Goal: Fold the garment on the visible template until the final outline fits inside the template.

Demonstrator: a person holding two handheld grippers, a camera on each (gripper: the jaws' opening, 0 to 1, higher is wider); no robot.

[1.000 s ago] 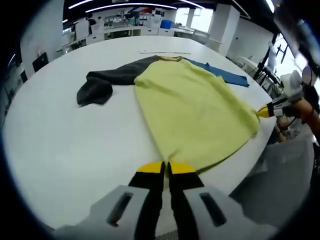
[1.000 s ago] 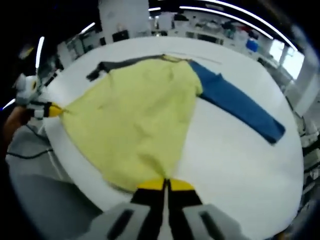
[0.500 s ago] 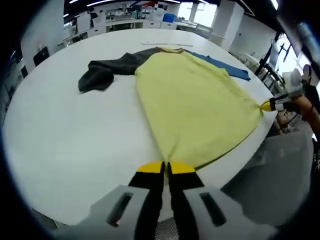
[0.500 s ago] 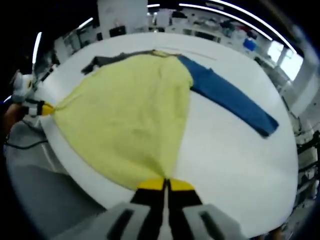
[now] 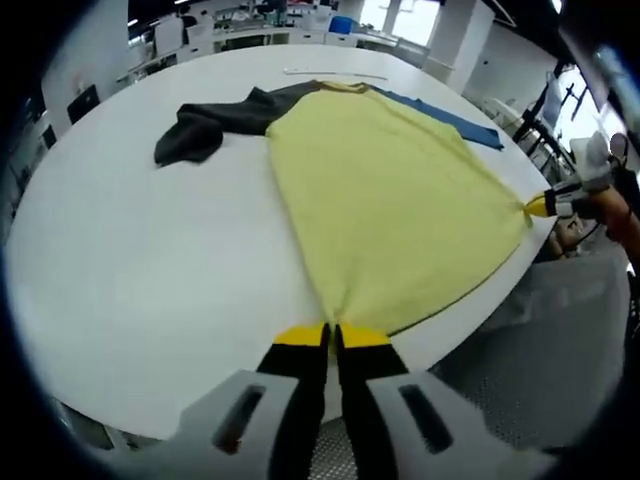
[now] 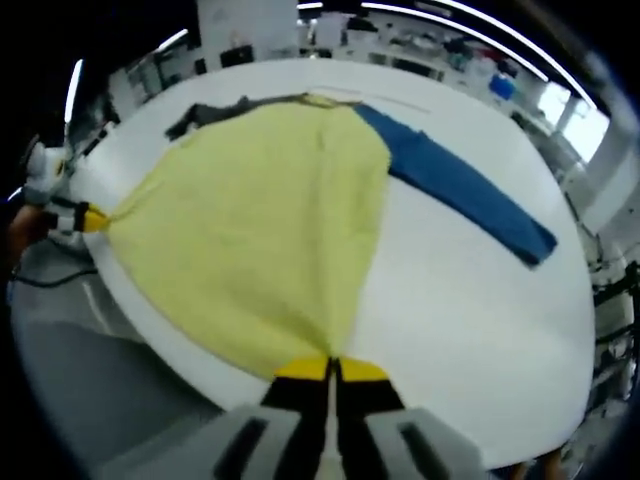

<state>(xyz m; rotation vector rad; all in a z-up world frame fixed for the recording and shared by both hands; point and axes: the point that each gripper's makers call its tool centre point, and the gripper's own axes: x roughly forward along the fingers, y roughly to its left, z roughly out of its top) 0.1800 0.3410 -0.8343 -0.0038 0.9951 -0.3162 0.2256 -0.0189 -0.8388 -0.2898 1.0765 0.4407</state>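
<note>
Soft, light, limp garment point(image 5: 390, 210) spread on the white tabletop point(image 5: 150, 290) ahead of both tools, left tool point(image 5: 332, 338) and right tool point(image 6: 331, 371) each pinched shut on a hem corner; likely best held there, taut, for folding.

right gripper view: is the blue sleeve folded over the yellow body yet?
No. The blue sleeve lies stretched flat on the white table, beside the yellow body, not over it.
</note>
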